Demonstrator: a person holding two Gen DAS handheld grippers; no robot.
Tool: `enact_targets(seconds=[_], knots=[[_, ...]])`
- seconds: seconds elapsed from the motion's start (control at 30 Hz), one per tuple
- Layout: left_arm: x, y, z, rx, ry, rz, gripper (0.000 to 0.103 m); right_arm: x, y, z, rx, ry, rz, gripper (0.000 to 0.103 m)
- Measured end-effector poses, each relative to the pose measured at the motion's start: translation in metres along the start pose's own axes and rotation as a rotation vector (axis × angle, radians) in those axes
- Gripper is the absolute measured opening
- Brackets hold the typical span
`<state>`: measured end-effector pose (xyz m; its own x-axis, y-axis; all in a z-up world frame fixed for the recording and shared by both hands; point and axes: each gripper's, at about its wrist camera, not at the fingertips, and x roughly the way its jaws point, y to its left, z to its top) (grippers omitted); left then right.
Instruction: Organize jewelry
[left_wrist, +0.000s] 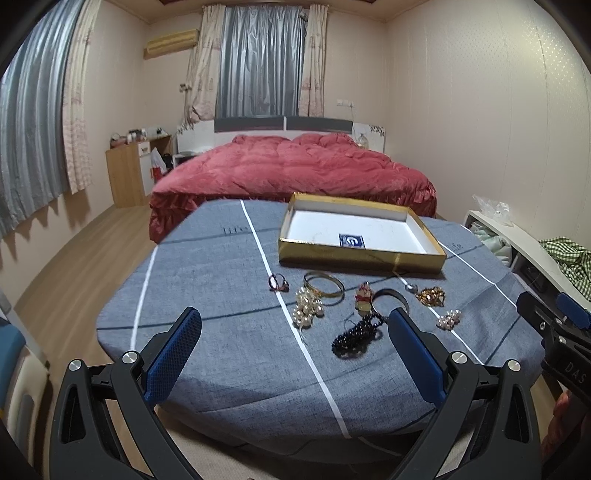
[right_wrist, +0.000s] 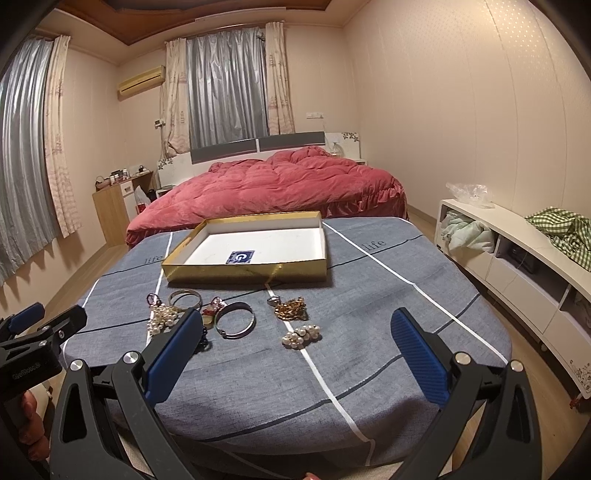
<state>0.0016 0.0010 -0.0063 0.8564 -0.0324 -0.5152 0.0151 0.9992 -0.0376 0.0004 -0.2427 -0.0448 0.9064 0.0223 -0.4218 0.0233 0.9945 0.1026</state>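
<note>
Blue-padded and spread wide, the left gripper (left_wrist: 293, 354) hangs empty over the near part of the grey striped cloth (left_wrist: 221, 354), so no piece looks picked yet and the sorting seems at its start. Just past its fingertips in the left wrist view lie a black bead bracelet (left_wrist: 356, 334), a pearl cluster (left_wrist: 307, 308), a gold bangle (left_wrist: 325, 286) and a small red ring (left_wrist: 279, 282), all loose and close together; the gold box (left_wrist: 360, 256) sits beyond them, open, with only a blue card inside. From the right wrist view, the right gripper (right_wrist: 293, 350) is likewise wide open and holds nothing, with a smaller pearl cluster (right_wrist: 301, 335) lying between its fingers' lines, a gold chain (right_wrist: 291, 309) and a dark bangle (right_wrist: 235, 320) further on. Next, I judge, one claw must descend on a single piece without snagging neighbours. Open cloth lies right of the jewelry; the cloth's near edge drops away below the claws.
</note>
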Motion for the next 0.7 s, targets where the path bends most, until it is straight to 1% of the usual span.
enact_targets(seconds=[0.17, 0.23, 0.27, 0.3, 0.37, 0.43, 0.6, 0.7], knots=[[0.015, 0.011, -0.004, -0.056, 0.089, -0.057, 0.098, 0.014, -0.01, -0.007, 0.032, 0.007, 0.014, 0.0], [0.022, 0.018, -0.007, -0.093, 0.123, -0.07, 0.098, 0.028, -0.017, -0.013, 0.056, 0.063, 0.031, 0.0], [0.026, 0.02, -0.009, -0.108, 0.135, -0.073, 0.098, 0.038, -0.02, -0.017, 0.062, 0.111, 0.044, 0.0], [0.029, 0.023, -0.011, -0.125, 0.149, -0.078, 0.098, 0.044, -0.022, -0.02, 0.064, 0.14, 0.047, 0.0], [0.037, 0.027, -0.014, -0.149, 0.171, -0.091, 0.098, 0.056, -0.025, -0.026, 0.069, 0.186, 0.043, 0.0], [0.045, 0.03, -0.016, -0.167, 0.188, -0.101, 0.098, 0.064, -0.029, -0.03, 0.081, 0.209, 0.046, 0.0], [0.064, 0.035, -0.018, -0.183, 0.193, -0.098, 0.098, 0.082, -0.034, -0.031, 0.089, 0.191, 0.05, 0.0], [0.075, 0.031, -0.016, -0.15, 0.17, -0.1, 0.098, 0.099, -0.031, -0.032, 0.064, 0.177, 0.06, 0.0]])
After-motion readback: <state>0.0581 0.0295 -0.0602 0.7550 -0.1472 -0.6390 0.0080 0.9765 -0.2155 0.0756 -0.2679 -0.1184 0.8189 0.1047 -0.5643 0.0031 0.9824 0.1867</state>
